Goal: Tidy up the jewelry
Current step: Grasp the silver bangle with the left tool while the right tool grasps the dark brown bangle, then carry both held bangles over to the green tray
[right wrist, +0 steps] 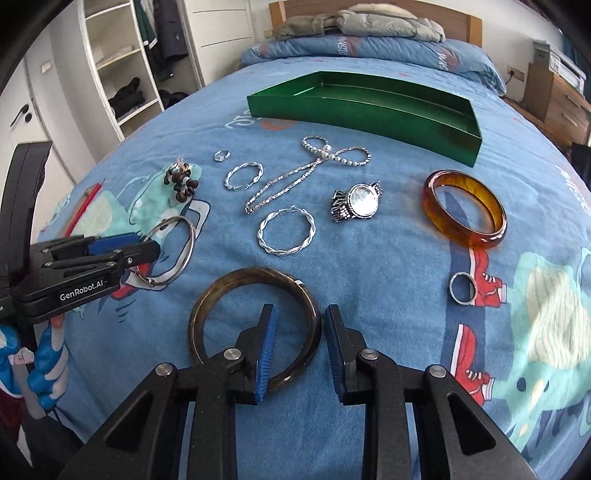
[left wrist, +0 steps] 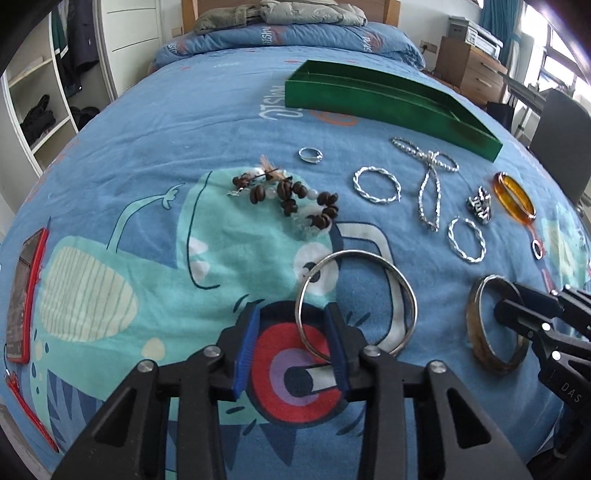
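Jewelry lies spread on a blue cartoon bedspread. My left gripper point(left wrist: 291, 343) is open, its jaws straddling the near left rim of a thin silver bangle point(left wrist: 391, 275). My right gripper point(right wrist: 300, 343) is open, its jaws straddling the right rim of a dark horn bangle point(right wrist: 229, 282). Farther out lie two twisted silver hoops point(right wrist: 286, 232), a silver chain necklace point(right wrist: 314, 162), a watch point(right wrist: 360, 201), an amber bangle point(right wrist: 463, 210), a brown bead bracelet point(left wrist: 291, 201) and two small rings point(right wrist: 461, 288). An empty green tray point(right wrist: 369, 105) sits behind them.
A red phone point(left wrist: 24, 295) lies at the bed's left edge. A folded quilt and jackets point(right wrist: 369, 22) sit at the headboard. A white wardrobe point(right wrist: 122, 66) stands left of the bed, wooden drawers point(left wrist: 469, 66) right.
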A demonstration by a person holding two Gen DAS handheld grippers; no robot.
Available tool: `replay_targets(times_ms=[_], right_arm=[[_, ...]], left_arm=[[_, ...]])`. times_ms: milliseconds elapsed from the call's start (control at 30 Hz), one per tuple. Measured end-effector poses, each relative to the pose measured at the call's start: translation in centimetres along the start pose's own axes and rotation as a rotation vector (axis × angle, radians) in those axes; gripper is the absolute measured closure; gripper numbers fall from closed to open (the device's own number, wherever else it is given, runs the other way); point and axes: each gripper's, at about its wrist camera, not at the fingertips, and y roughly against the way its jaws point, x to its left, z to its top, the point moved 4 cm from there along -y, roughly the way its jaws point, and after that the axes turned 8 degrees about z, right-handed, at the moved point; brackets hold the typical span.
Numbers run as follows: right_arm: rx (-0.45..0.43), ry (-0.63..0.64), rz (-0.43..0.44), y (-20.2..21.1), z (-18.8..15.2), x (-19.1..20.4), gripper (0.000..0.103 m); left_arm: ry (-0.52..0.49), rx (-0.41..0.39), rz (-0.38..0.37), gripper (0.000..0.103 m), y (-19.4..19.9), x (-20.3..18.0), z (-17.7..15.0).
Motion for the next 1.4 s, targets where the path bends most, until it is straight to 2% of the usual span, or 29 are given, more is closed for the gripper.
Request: replay_targets(times_ms=[167, 333, 500, 800, 933, 1400], right_arm=[[0.023, 0.098, -0.033, -1.0, 0.0, 0.6, 0.075], [0.057, 0.136, -0.040, -1.5, 0.3, 0.7, 0.076], [0.069, 0.174, -0.056, -1.5, 0.6, 1.1, 0.078], [0.041, 0.217, -0.093, -1.7, 0.4, 1.7, 0.090], [0.020, 0.219, -0.097, -1.4, 0.4, 1.8, 0.091], [-0.062, 0.201, -0.160, 1.8, 0.3, 2.1, 0.094]], left_arm=[[-0.019, -0.004, 0.014, 0.069, -0.5, 0.0, -0.2], [-0.022, -0.005, 0.017, 0.070, -0.8, -0.2, 0.1], [-0.020, -0.015, 0.011, 0.078, -0.9, -0.4, 0.4], [-0.032, -0.041, 0.026, 0.097, -0.4, -1.1, 0.3], [-0.039, -0.055, 0.043, 0.099, 0.0, -1.3, 0.2], [-0.107, -0.126, 0.181, 0.099, 2.1, -2.2, -0.4]])
